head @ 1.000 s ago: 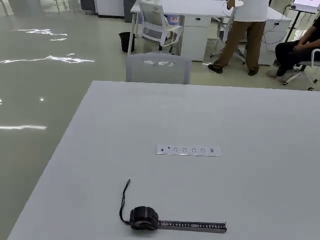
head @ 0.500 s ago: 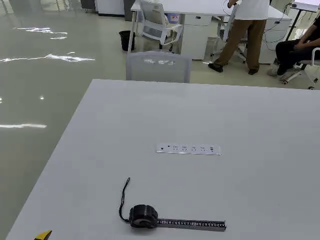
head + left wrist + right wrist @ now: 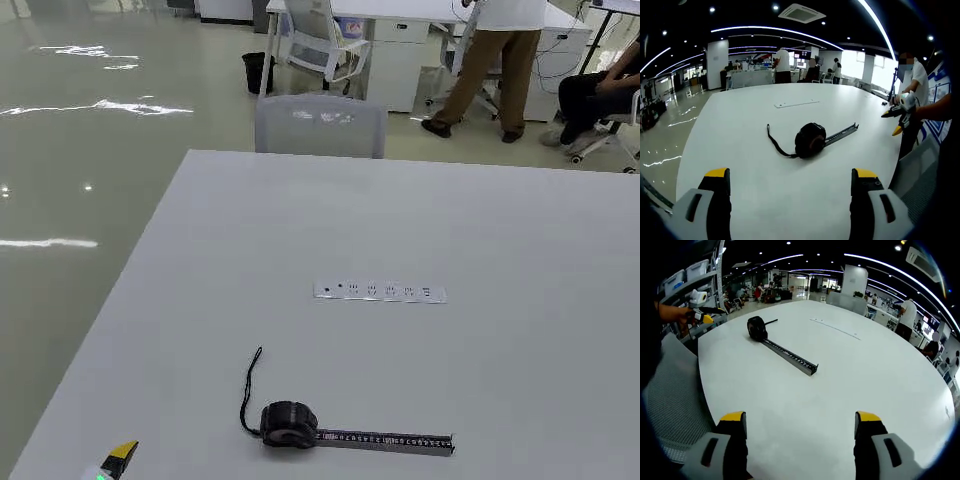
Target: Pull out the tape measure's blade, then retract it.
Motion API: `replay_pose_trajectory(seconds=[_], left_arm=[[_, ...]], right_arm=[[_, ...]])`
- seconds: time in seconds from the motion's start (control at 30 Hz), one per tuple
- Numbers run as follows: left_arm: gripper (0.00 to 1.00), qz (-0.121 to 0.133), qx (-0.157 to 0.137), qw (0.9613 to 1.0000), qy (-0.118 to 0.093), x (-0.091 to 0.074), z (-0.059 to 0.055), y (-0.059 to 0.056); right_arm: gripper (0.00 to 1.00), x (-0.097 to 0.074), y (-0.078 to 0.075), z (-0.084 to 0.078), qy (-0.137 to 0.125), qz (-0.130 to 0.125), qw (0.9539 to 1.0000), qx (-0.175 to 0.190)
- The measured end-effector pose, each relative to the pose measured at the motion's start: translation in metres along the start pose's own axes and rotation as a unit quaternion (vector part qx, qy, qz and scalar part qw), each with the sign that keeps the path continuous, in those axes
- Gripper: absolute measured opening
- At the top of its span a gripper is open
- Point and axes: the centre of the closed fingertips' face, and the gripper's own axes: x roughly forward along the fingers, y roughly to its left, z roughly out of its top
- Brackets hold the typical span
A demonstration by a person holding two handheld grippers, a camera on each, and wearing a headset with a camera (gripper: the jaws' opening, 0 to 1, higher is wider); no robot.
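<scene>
While off the tape measure (image 3: 289, 424), left tool (image 3: 791, 173), right tool (image 3: 800, 416) agape

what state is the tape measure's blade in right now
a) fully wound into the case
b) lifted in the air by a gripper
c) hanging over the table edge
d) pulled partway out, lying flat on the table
D: the blade lies stretched flat on the table out of the black case, with the left gripper and right gripper open and clear of it.
</scene>
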Motion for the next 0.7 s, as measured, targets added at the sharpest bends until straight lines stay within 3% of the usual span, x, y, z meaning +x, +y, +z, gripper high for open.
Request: replay_pose_trajectory(seconds=[0.1, 0.2, 0.27, 0.47, 0.53, 0.7], left_arm=[[0.99, 0.005, -0.018, 0.9998, -0.007, 0.007, 0.007, -0.006], [0.99, 0.012, -0.008, 0.9999, -0.006, 0.012, 0.010, -0.006], [0.99, 0.011, -0.004, 0.9999, -0.009, 0.017, 0.016, -0.015], [0.99, 0.017, -0.005, 0.9998, -0.008, 0.025, 0.013, -0.013], [0.99, 0.018, -0.006, 0.9998, -0.009, 0.026, 0.019, -0.020], [0.99, 0.028, -0.004, 0.9996, -0.008, 0.034, 0.019, -0.021]], right_arm=[[0.90, 0.006, -0.003, 0.004, 0.005, 0.007, 0.9999, -0.014], [0.89, 0.007, -0.002, 0.016, 0.010, 0.016, 0.9994, -0.030], [0.88, 0.011, -0.005, 0.020, 0.009, 0.019, 0.9991, -0.037], [0.84, 0.023, -0.010, 0.032, 0.008, 0.030, 0.9979, -0.057], [0.83, 0.027, -0.010, 0.037, 0.010, 0.036, 0.9973, -0.064], [0.81, 0.037, -0.012, 0.042, 0.017, 0.052, 0.9952, -0.081]])
